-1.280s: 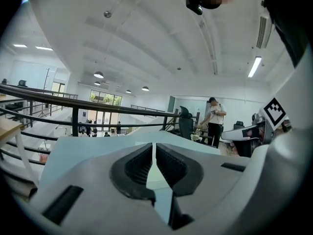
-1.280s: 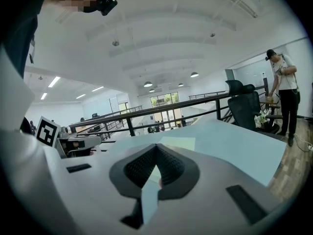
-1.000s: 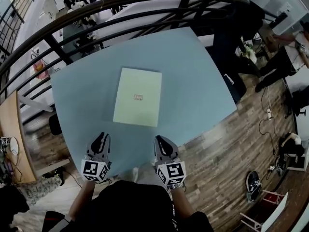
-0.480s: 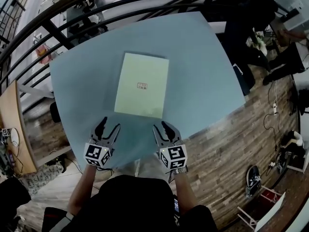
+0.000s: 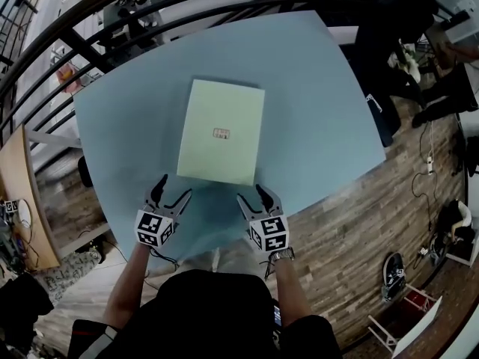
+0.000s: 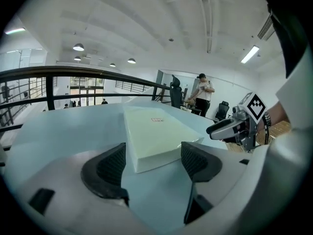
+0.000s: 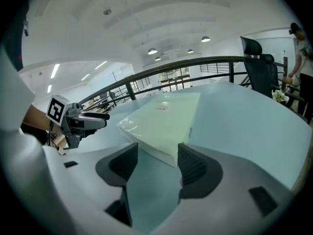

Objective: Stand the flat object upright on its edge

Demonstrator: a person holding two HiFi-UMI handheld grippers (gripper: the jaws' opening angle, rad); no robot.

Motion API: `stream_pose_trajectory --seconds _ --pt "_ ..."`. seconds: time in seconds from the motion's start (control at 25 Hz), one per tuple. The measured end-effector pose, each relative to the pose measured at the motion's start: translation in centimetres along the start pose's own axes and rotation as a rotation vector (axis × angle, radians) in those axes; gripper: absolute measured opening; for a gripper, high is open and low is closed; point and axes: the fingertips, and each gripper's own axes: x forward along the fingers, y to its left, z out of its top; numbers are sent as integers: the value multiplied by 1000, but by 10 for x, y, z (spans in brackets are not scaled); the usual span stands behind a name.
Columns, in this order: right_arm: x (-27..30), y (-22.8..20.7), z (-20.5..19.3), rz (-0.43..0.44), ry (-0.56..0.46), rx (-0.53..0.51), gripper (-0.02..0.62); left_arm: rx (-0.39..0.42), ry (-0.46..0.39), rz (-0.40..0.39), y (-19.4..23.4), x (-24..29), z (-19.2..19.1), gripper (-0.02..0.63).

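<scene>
Change since earlier: both grippers are sitting farther forward over the table than a second ago, now close to the box's near edge, and their jaws, then pressed together, are now standing spread.
Task object: pale green flat rectangular box (image 5: pixel 218 99) is lying flat on its broad face near the middle of the table, long side running away from the person, not yet on its edge.
Box state: it is lying closed, so whatever is inside is not showing; a small red-and-white label (image 5: pixel 221 133) is sitting on its top face.
Surface: light blue square table (image 5: pixel 314 103) is carrying only the box.
Left gripper: left gripper (image 5: pixel 174 188) is hovering just short of the box's near left corner (image 6: pixel 154 131), its jaws opening wide; the corner is showing in the gap ahead of the pads, and nothing is being pinched.
Right gripper: right gripper (image 5: pixel 252 193) is hovering just short of the box's near right corner (image 7: pixel 164 119), its jaws opening too; the pads are gripping nothing and are not touching the box.
Spacing: the two grippers are facing the same near edge, well apart from each other.
Surroundings: black metal railing (image 5: pixel 97 43) is curving behind the table; brown wooden plank floor (image 5: pixel 352 230) is showing to the right.
</scene>
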Motion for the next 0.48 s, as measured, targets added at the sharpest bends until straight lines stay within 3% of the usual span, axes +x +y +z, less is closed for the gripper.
stream_pose_trajectory --seconds 0.48 --pt "34 -17 -22 5 65 6 233 37 134 -37 14 35 -40 336"
